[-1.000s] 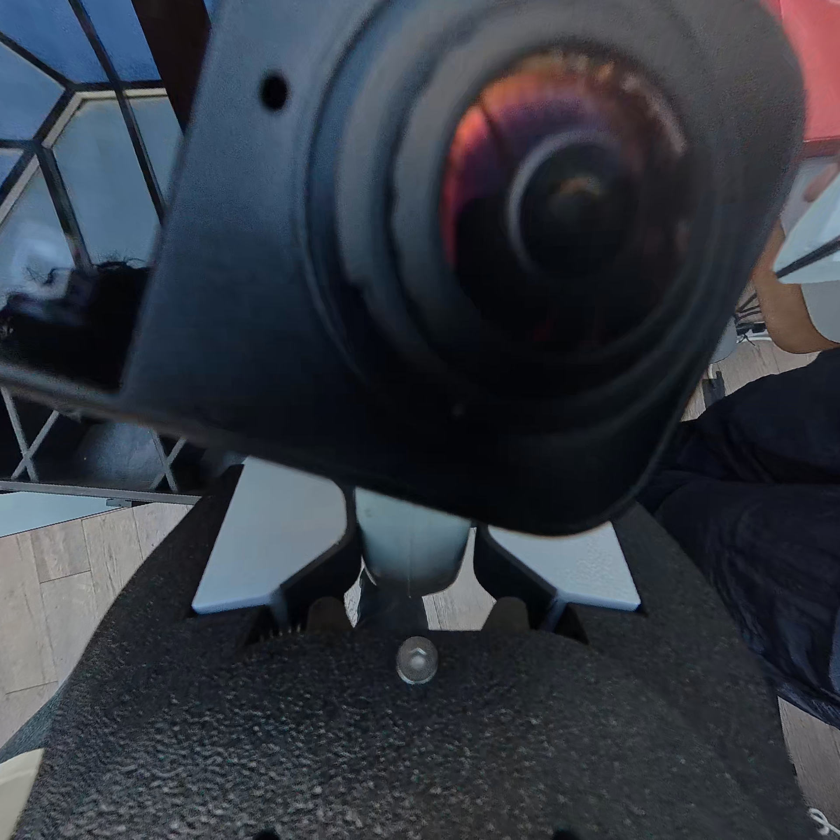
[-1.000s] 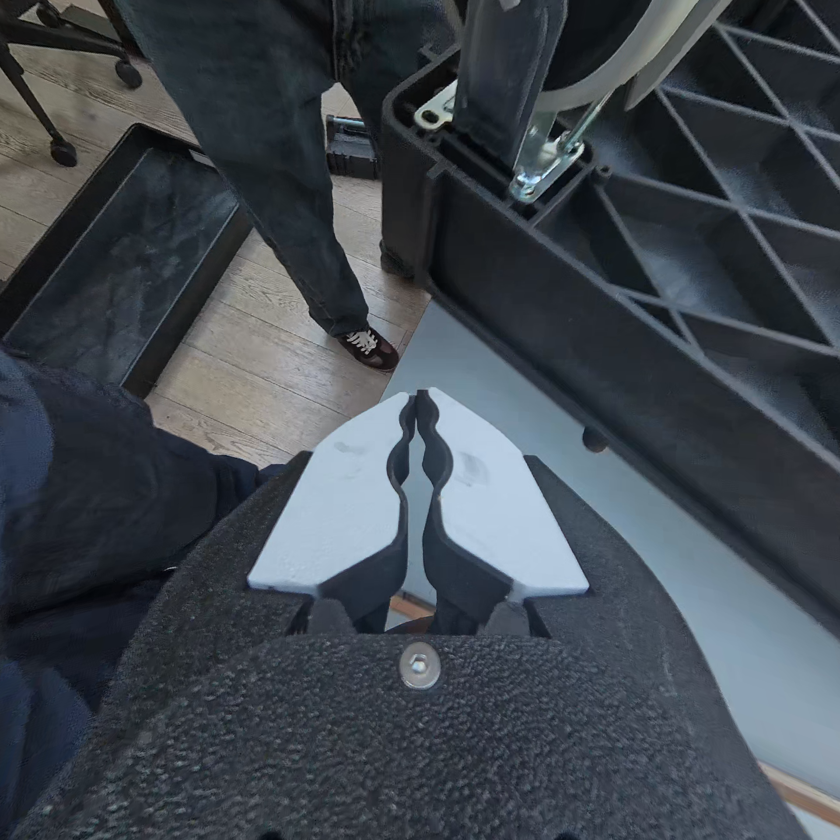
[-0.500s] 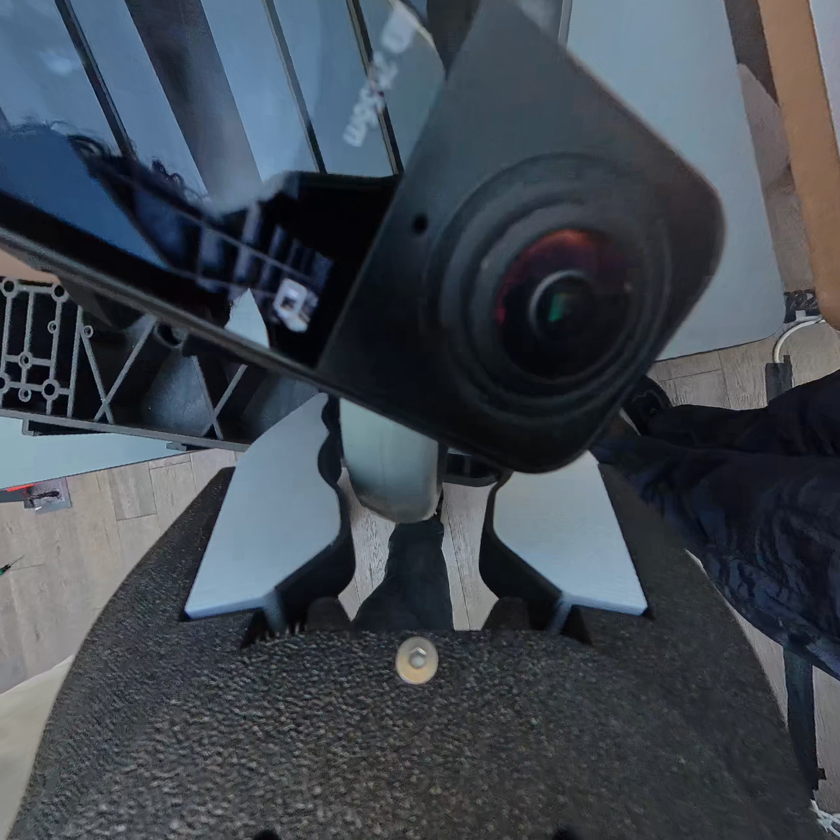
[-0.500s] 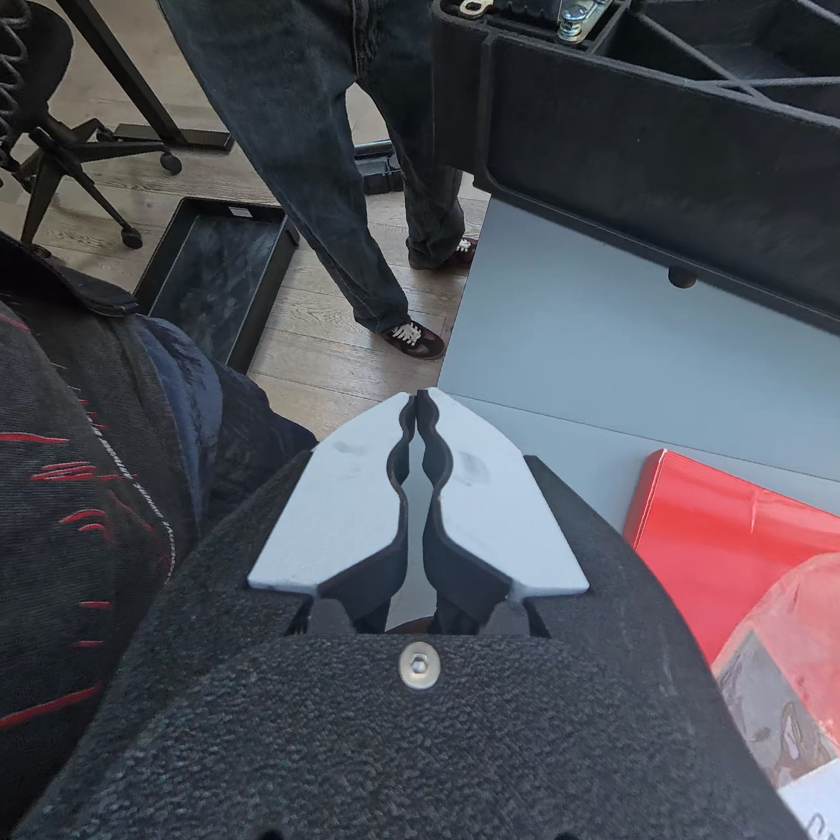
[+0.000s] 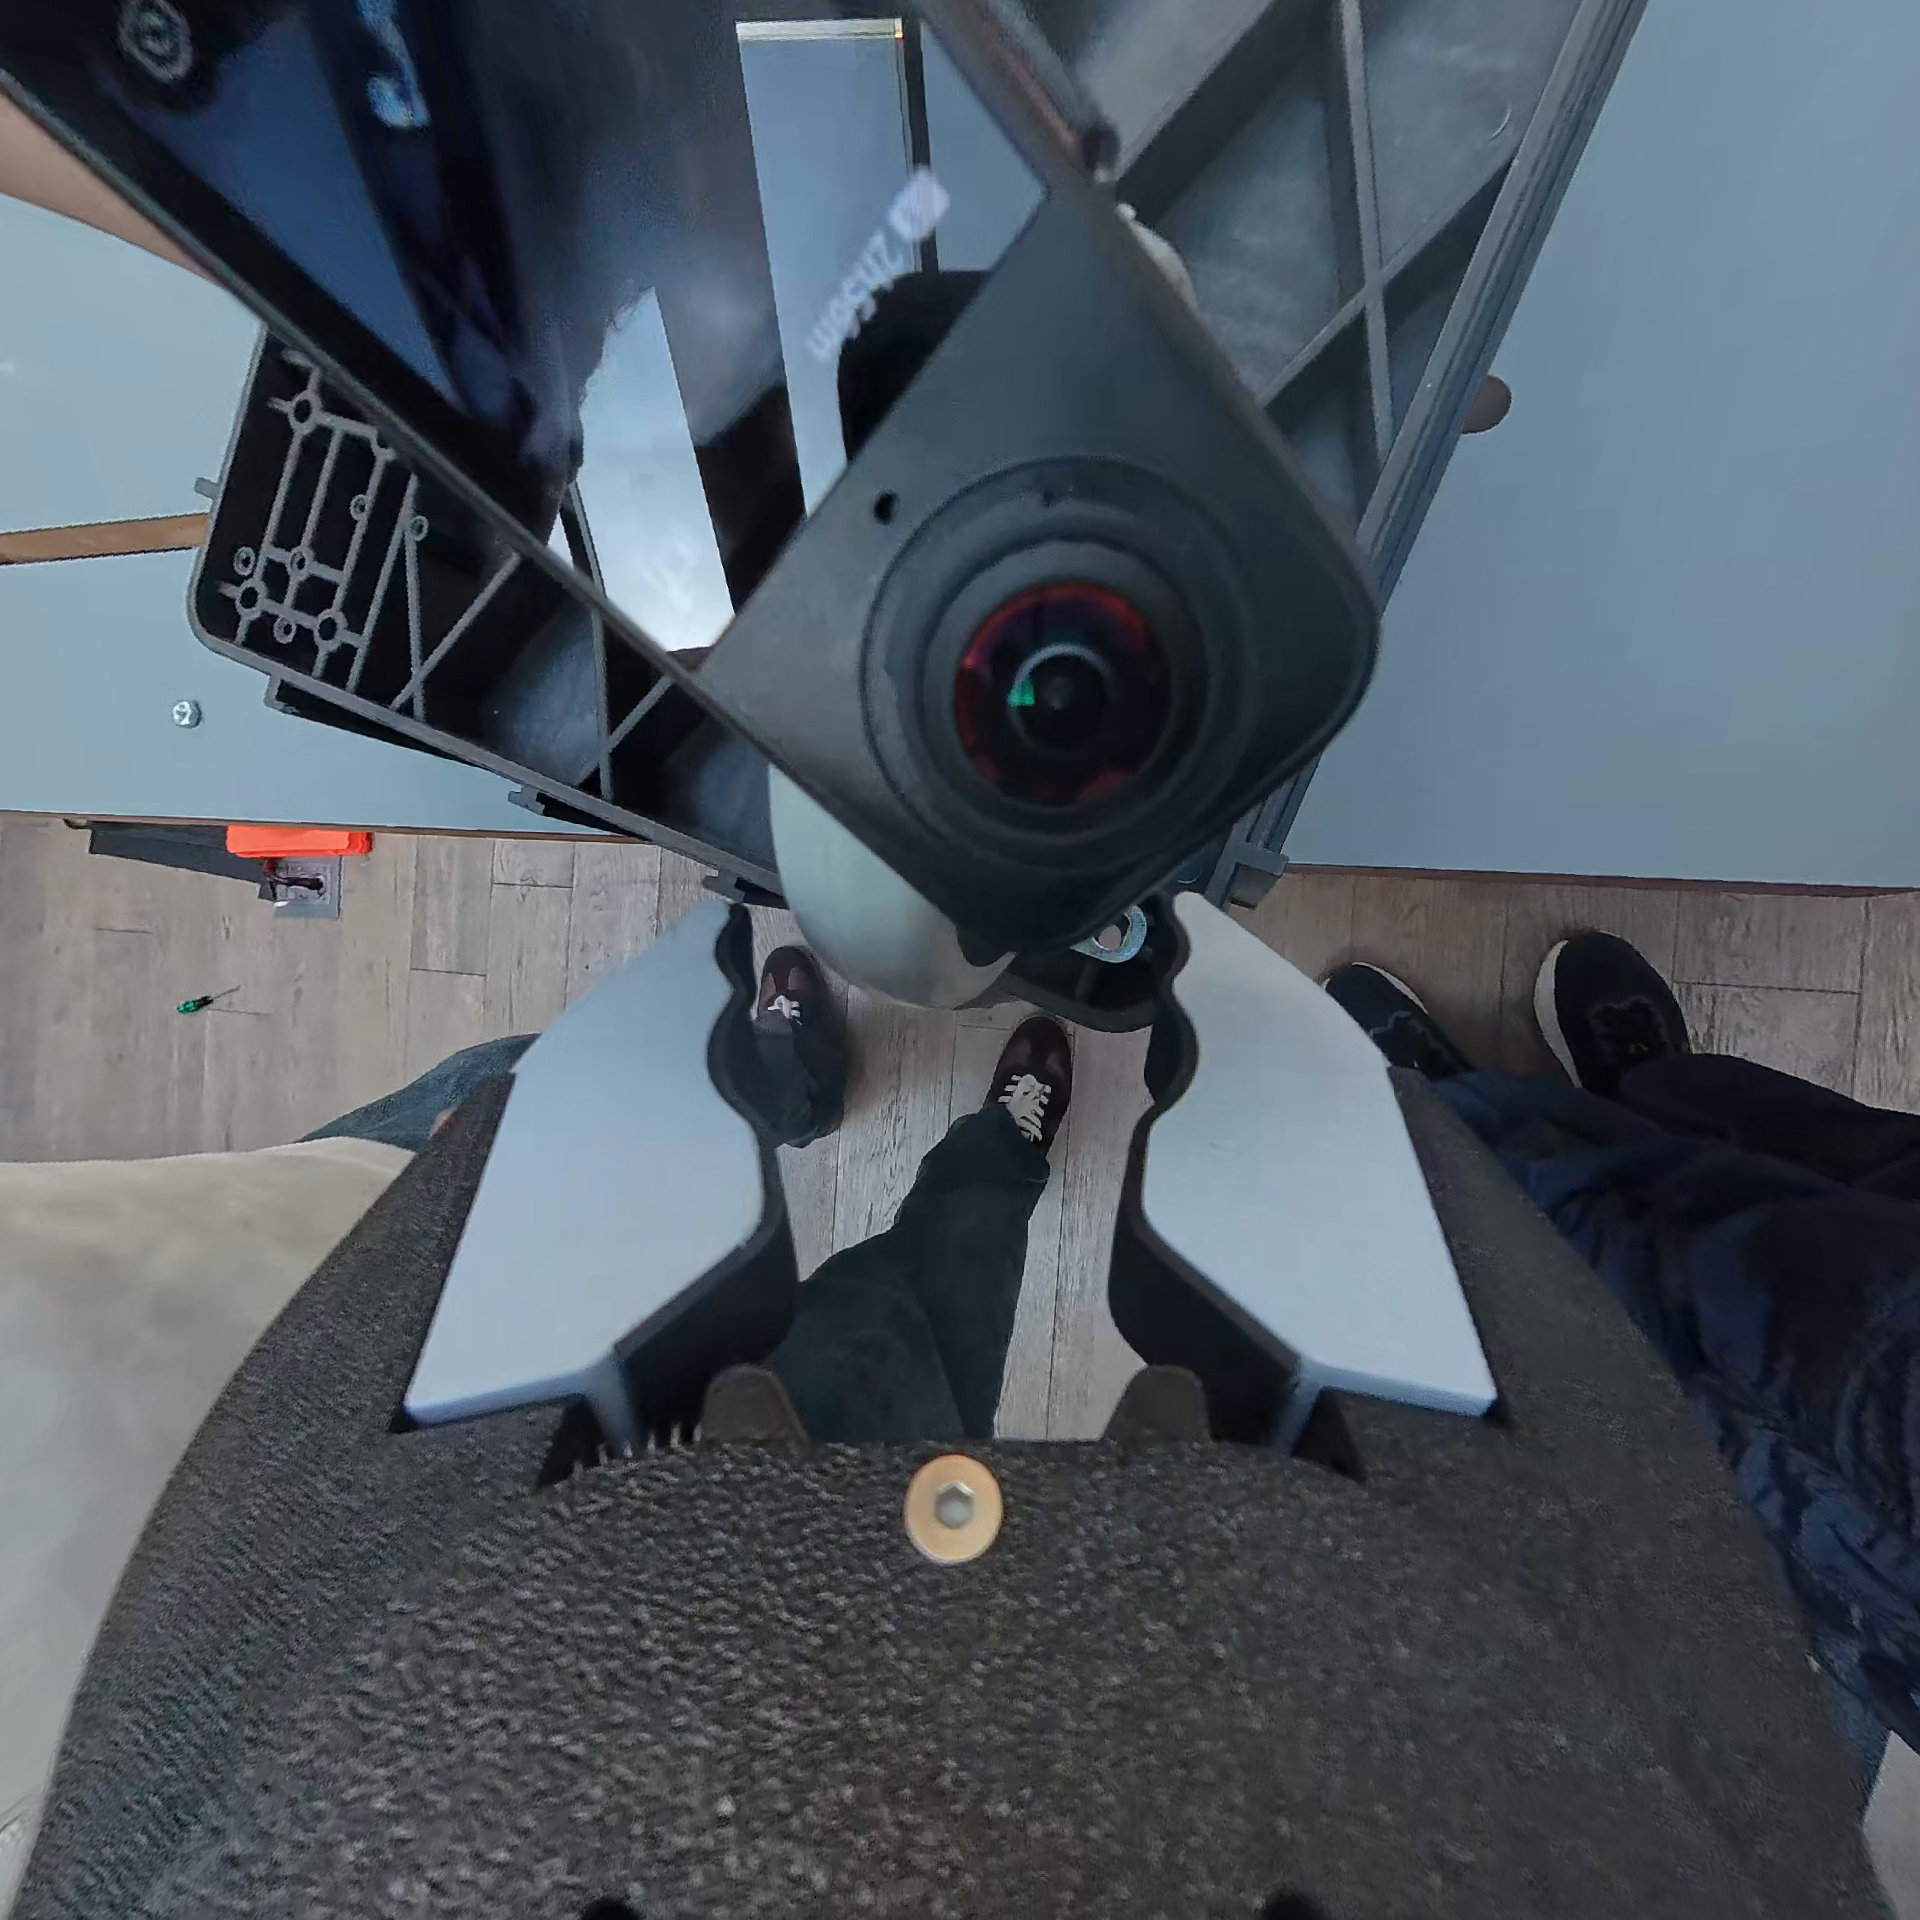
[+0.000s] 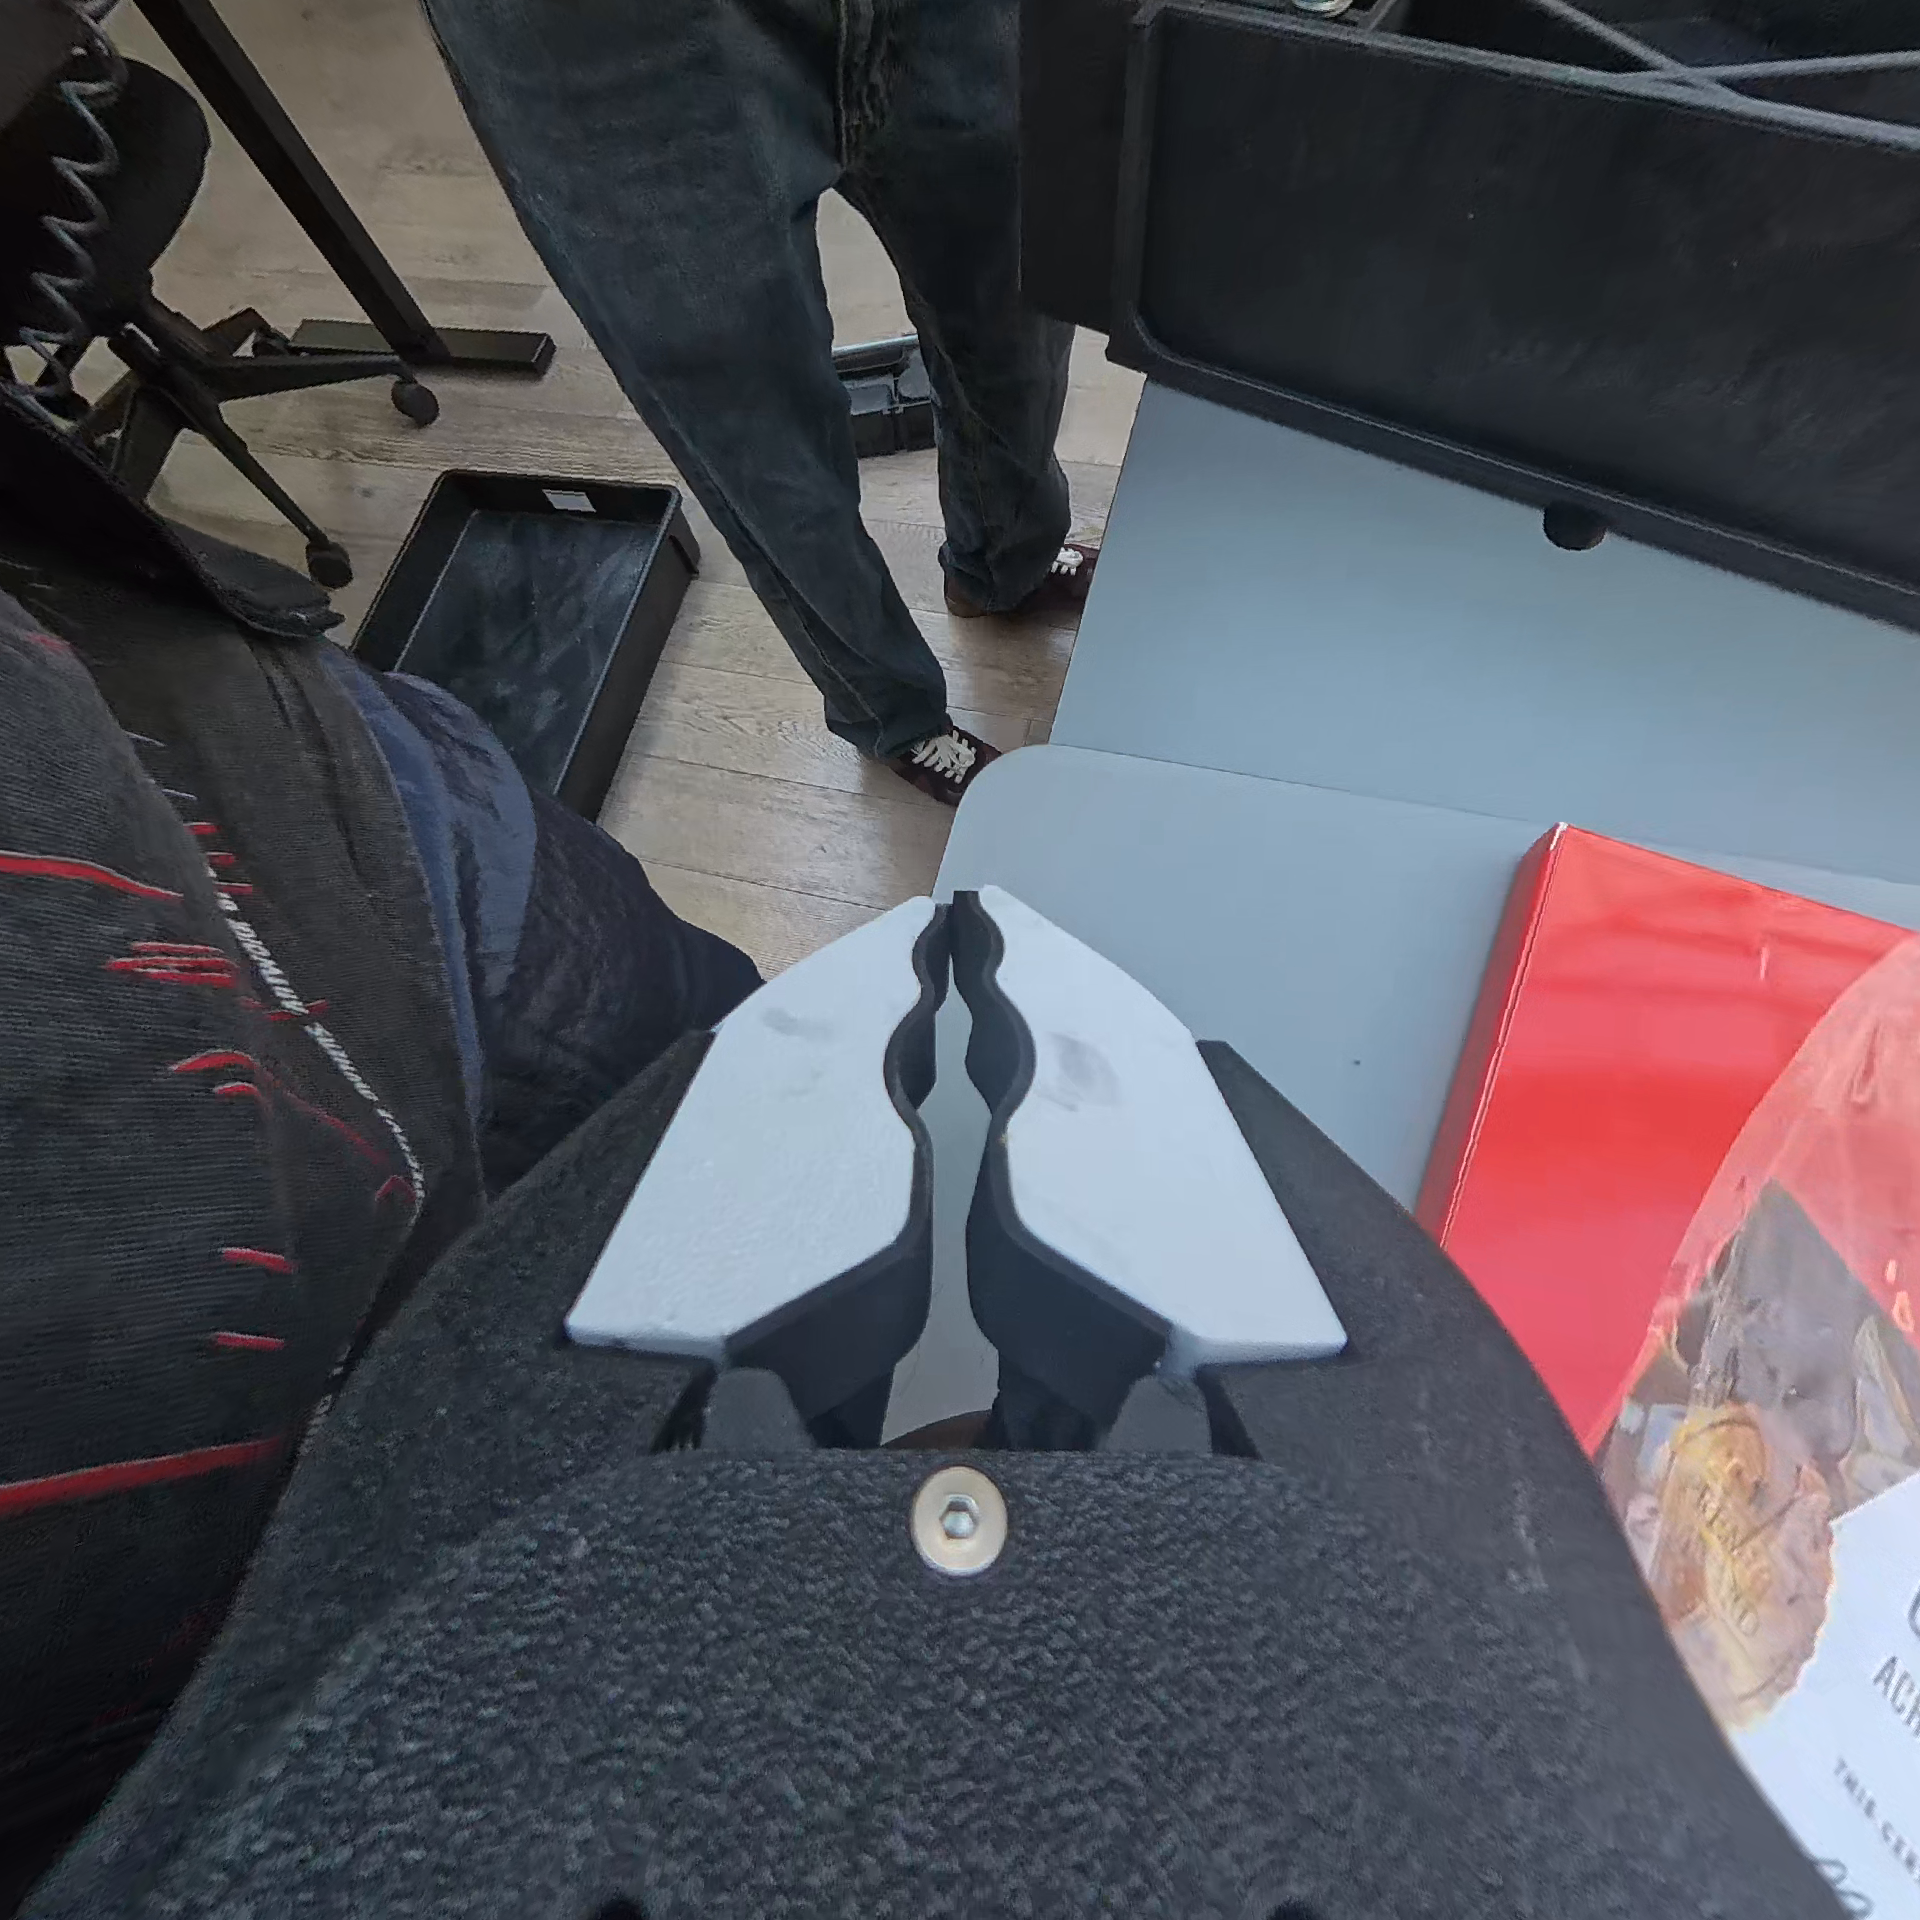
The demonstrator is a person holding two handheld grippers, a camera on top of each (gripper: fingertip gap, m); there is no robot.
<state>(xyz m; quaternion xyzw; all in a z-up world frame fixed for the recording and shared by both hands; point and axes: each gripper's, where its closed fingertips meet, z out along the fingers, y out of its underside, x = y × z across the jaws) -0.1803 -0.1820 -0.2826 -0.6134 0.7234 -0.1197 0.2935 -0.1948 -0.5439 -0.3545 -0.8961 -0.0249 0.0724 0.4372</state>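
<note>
Grey tabletop above wood-plank floor; black tray there.

A black camera block just past the tips of the left gripper hides most of the grey wheel behind it, and whether either tip touches the wheel cannot be told. The ribbed black tray beyond runs off the top edge, its upper left blurred. Ahead of the right gripper, the standing person's trousers are cut at the top edge. Right of its fingers, the red box and clear bag run off the right edge.
</note>
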